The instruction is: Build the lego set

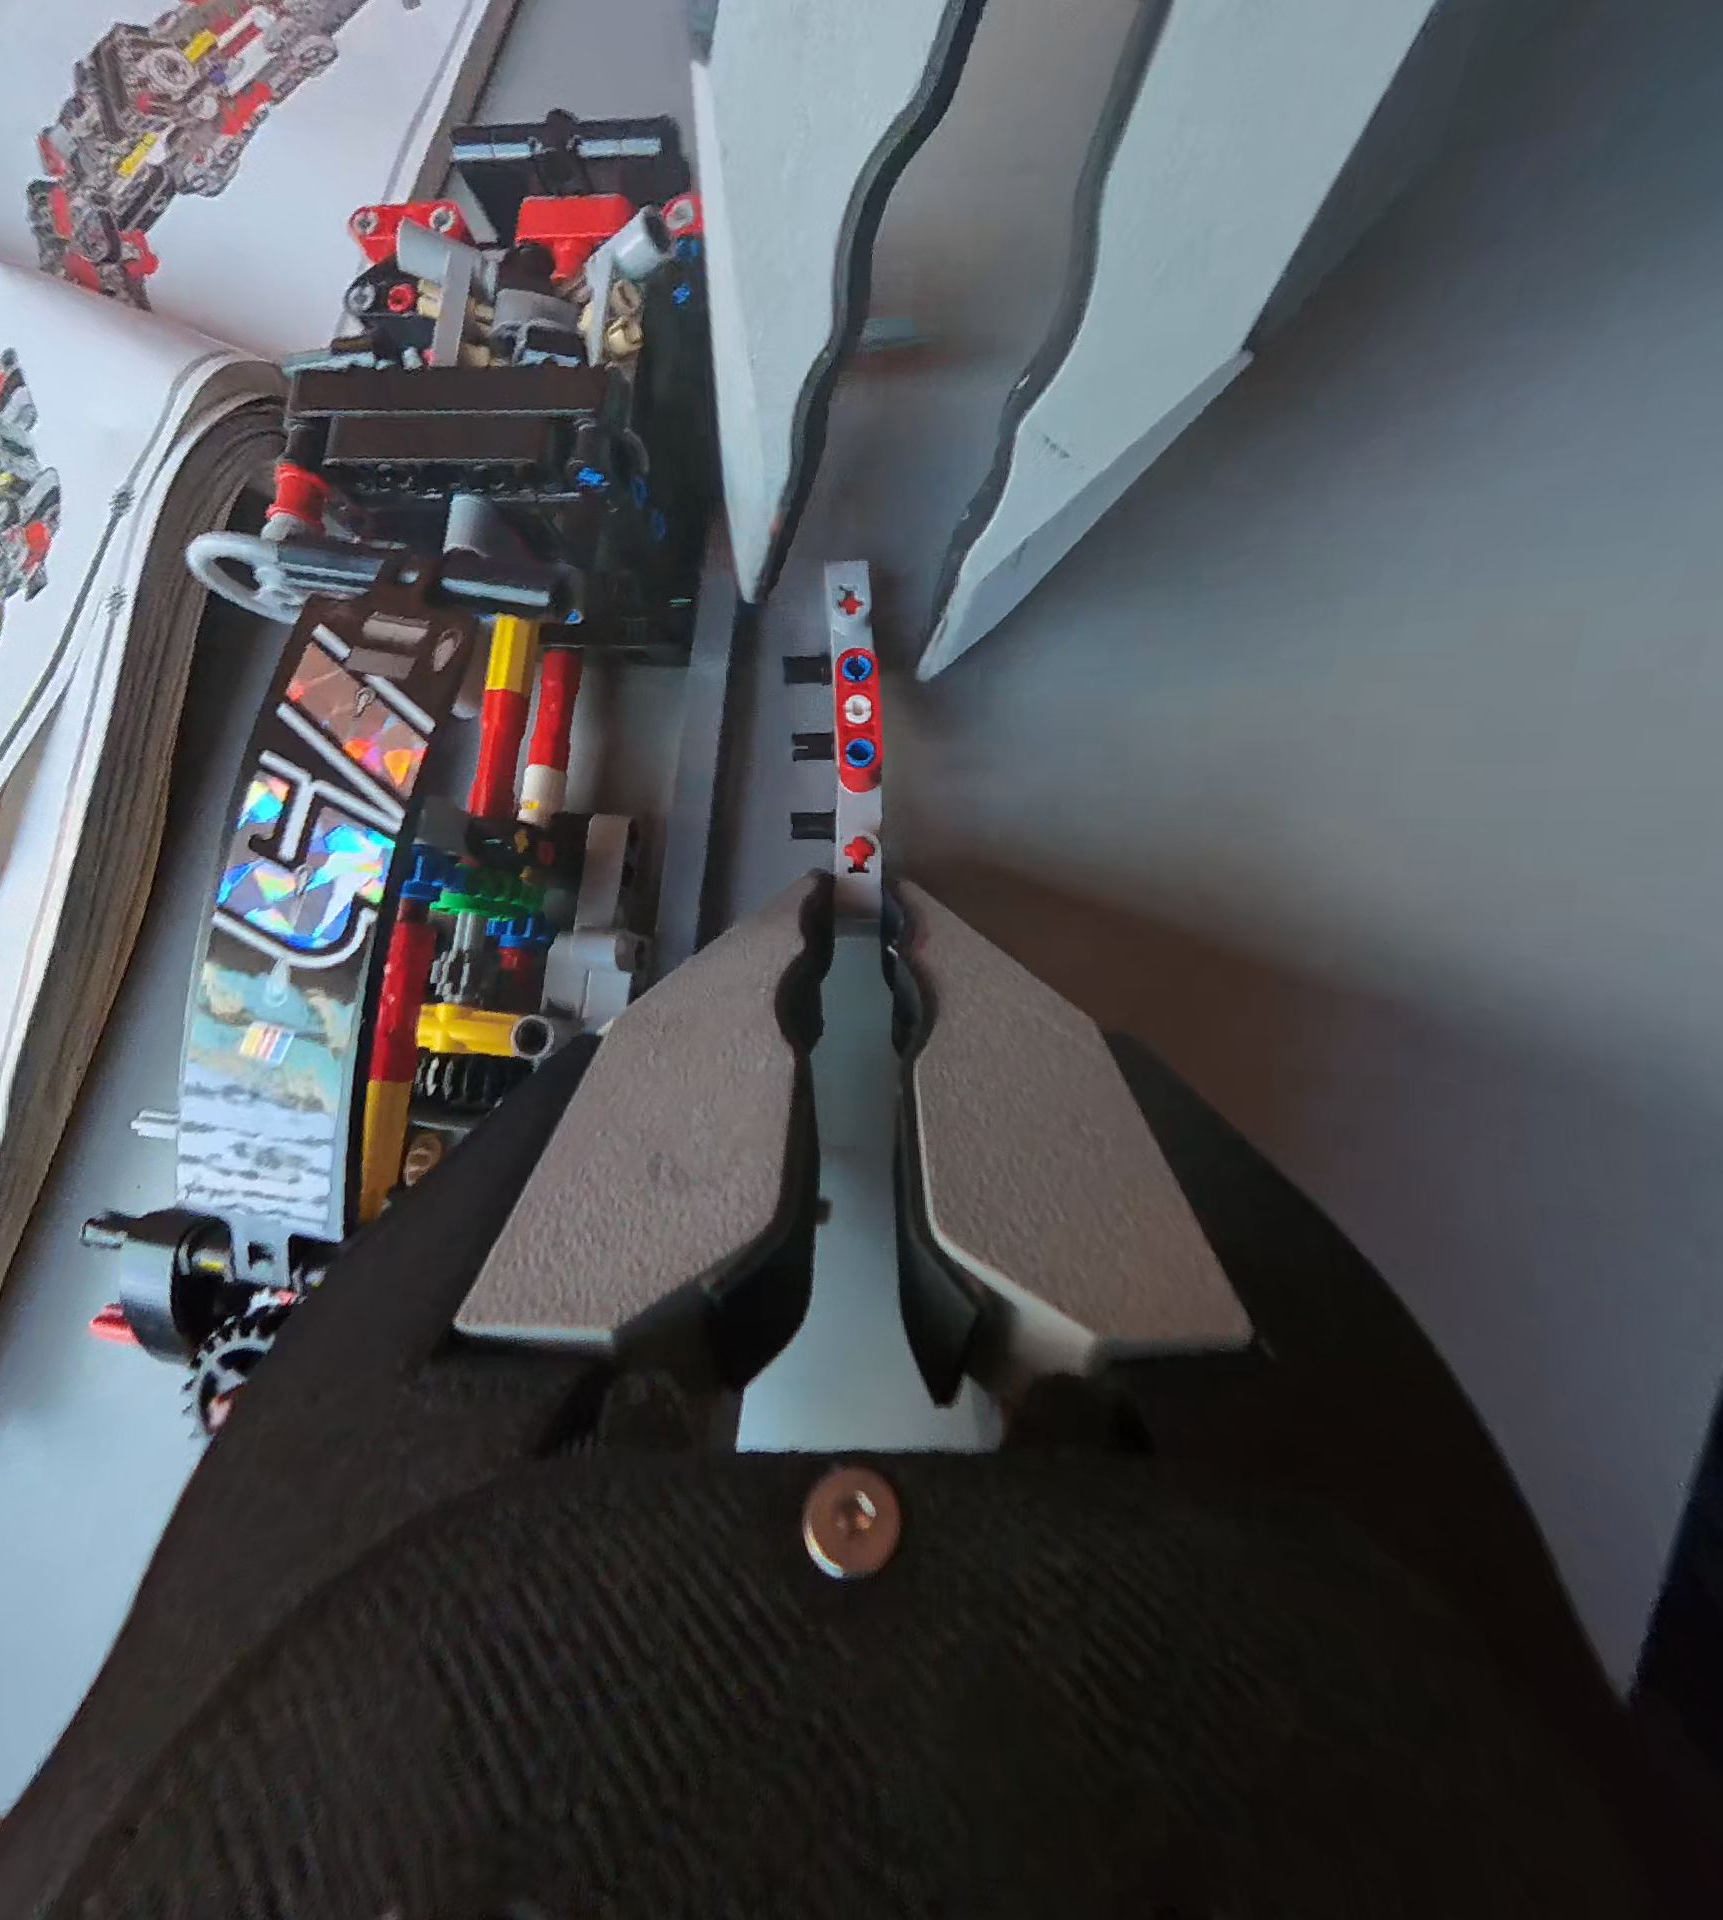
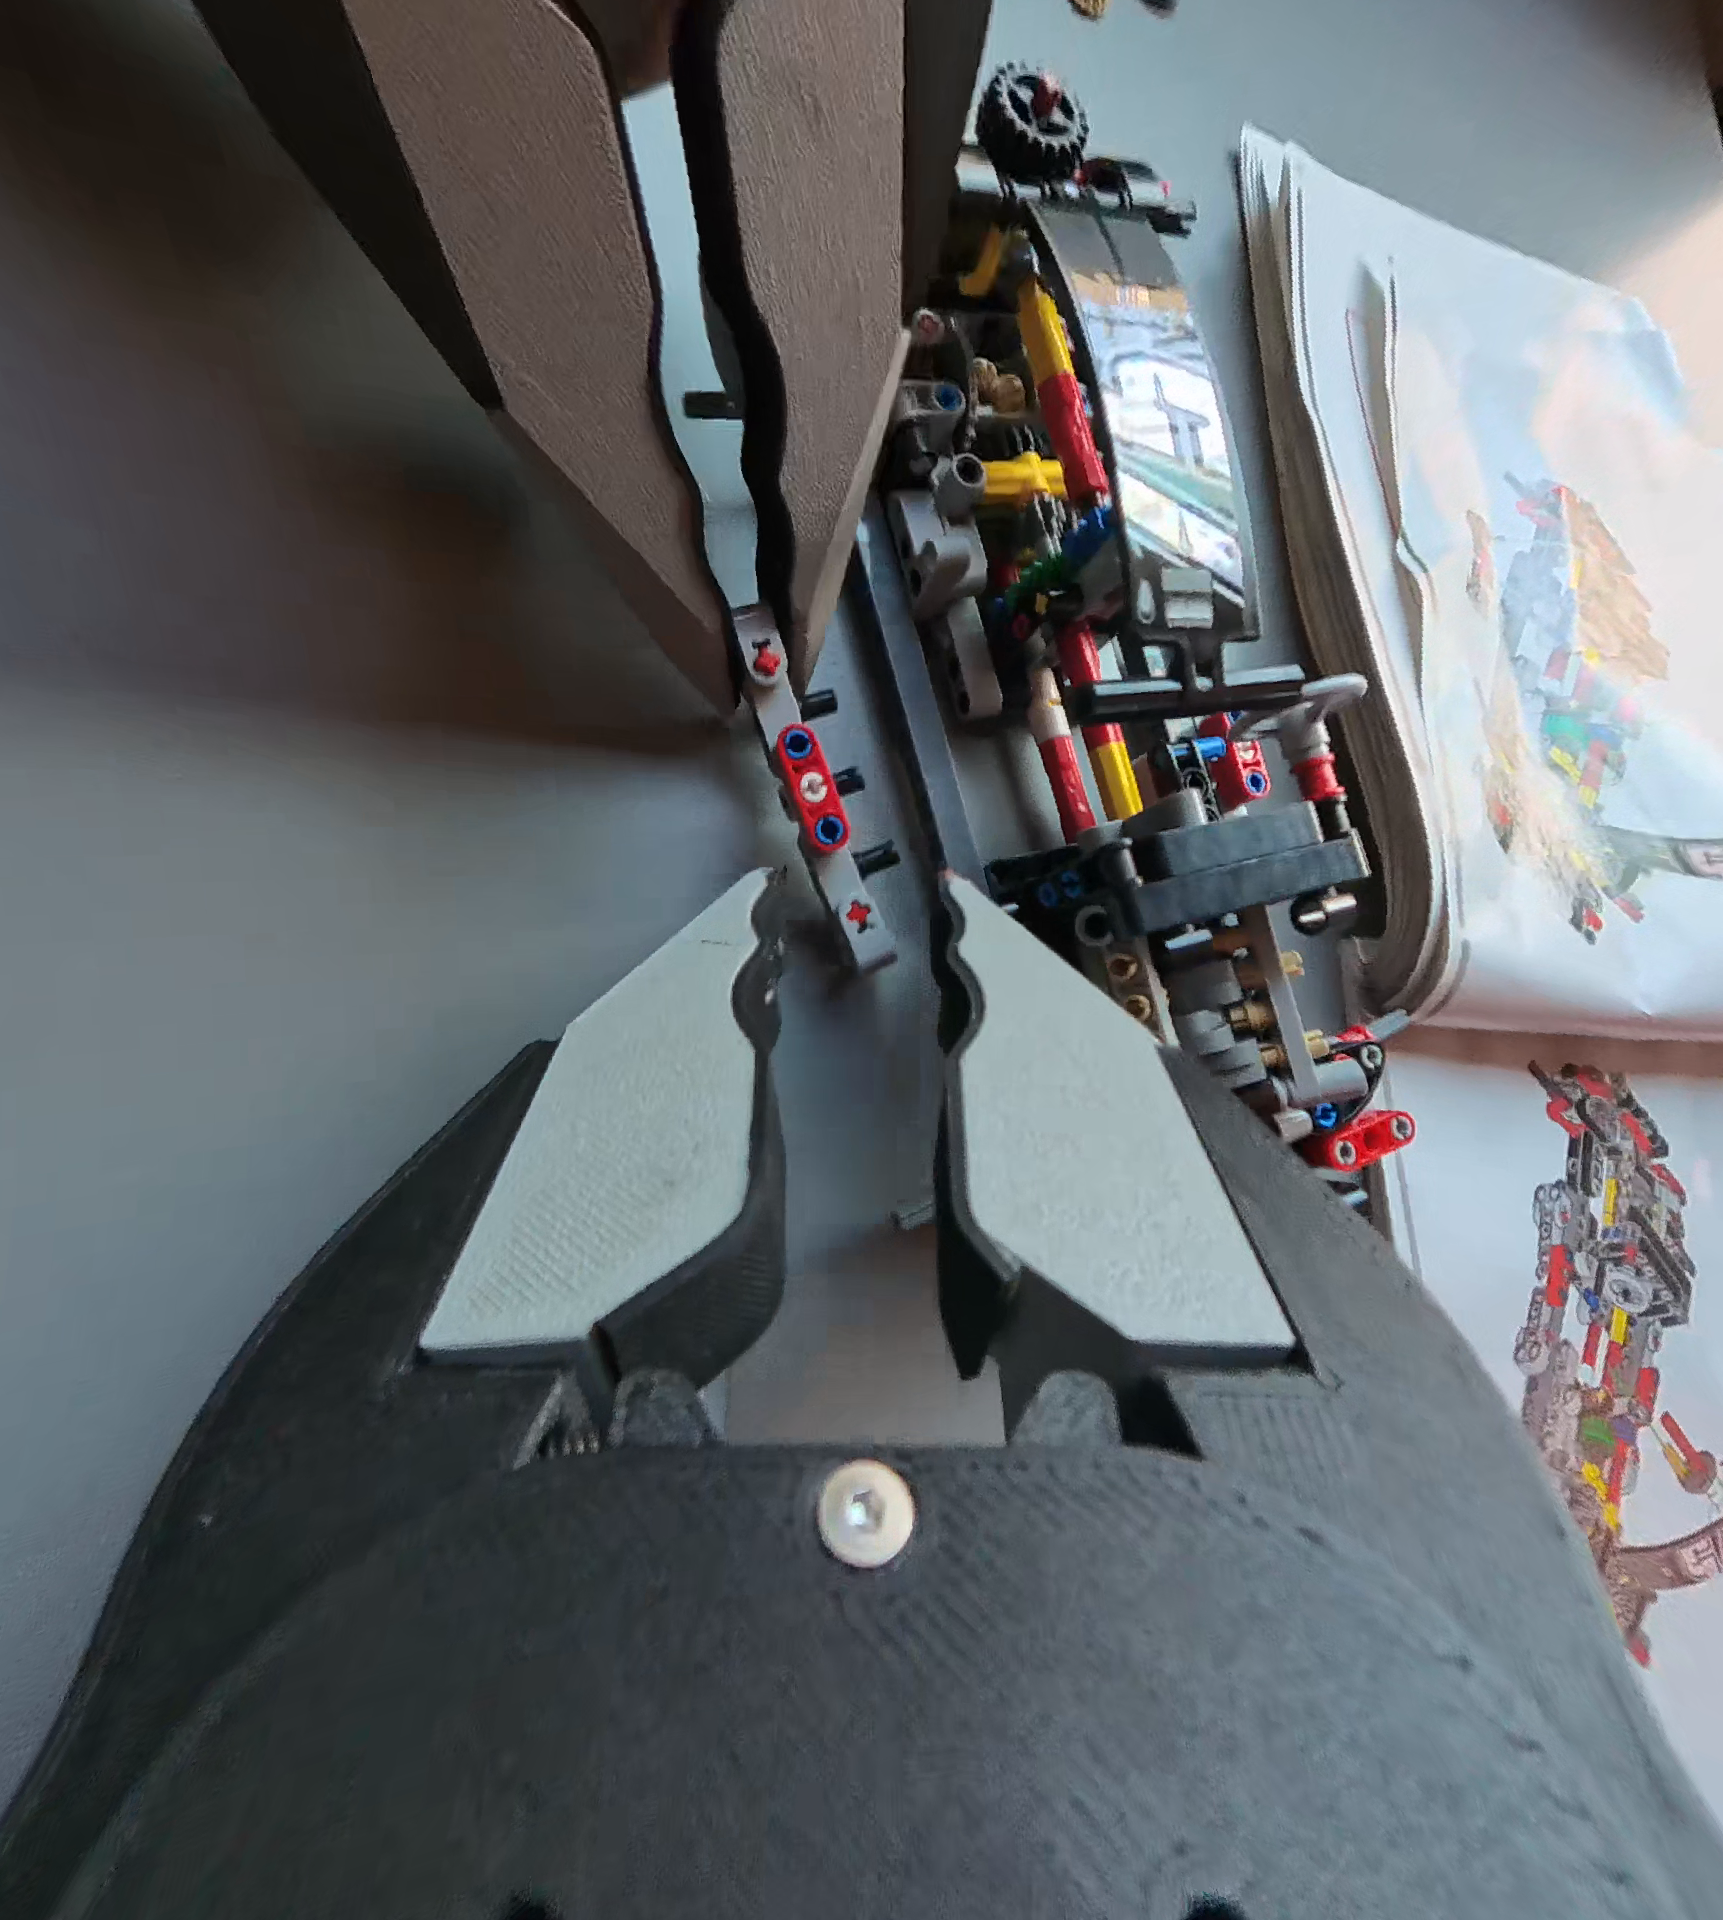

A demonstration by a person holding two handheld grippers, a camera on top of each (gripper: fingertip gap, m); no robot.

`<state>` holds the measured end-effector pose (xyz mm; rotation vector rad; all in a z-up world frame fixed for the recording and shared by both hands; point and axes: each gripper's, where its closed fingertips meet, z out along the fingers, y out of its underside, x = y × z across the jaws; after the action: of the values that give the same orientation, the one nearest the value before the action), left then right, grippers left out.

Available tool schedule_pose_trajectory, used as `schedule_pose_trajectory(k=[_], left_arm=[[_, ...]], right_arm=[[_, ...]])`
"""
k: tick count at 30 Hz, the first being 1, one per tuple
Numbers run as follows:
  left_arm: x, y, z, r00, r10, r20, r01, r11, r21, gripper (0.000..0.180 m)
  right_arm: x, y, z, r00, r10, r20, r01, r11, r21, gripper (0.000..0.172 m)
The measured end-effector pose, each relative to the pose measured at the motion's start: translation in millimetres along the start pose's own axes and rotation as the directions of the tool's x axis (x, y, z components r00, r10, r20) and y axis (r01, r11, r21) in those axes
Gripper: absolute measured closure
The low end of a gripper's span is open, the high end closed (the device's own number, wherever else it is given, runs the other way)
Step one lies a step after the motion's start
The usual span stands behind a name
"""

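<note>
Beside the holographic-stickered model [image 1: 306, 831], left gripper [image 1: 852, 894] pinches grey beam [image 1: 857, 717].

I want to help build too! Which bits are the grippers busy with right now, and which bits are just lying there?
Busy with:
- grey beam with a red piece on it, pinched at one end by the left hand-held gripper
- right hand-held gripper, jaws open around the beam's other end

Lying about:
- half-built brick model on the table
- open instruction book

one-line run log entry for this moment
left gripper: shut on grey beam | right gripper: open around beam's free end | beside: brick model, open instruction book
</note>
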<state>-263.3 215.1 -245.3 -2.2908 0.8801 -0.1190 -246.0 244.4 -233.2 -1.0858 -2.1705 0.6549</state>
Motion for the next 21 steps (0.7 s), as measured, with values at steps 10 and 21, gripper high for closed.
schedule_pose_trajectory(k=[10, 21], left_arm=[[35, -31, -5, 0.982, -0.076, -0.174, 0.098, 0.988, 0.121, 0.174], [-54, -17, -72, 0.979, -0.048, 0.196, 0.039, 0.998, 0.05, 0.124]], right_arm=[[-23, 7, -31, 0.985, -0.125, -0.119, 0.121, 0.992, -0.043, 0.157], [-1, 108, -106, 0.957, -0.036, -0.289, -0.043, 0.964, -0.262, 0.157]])
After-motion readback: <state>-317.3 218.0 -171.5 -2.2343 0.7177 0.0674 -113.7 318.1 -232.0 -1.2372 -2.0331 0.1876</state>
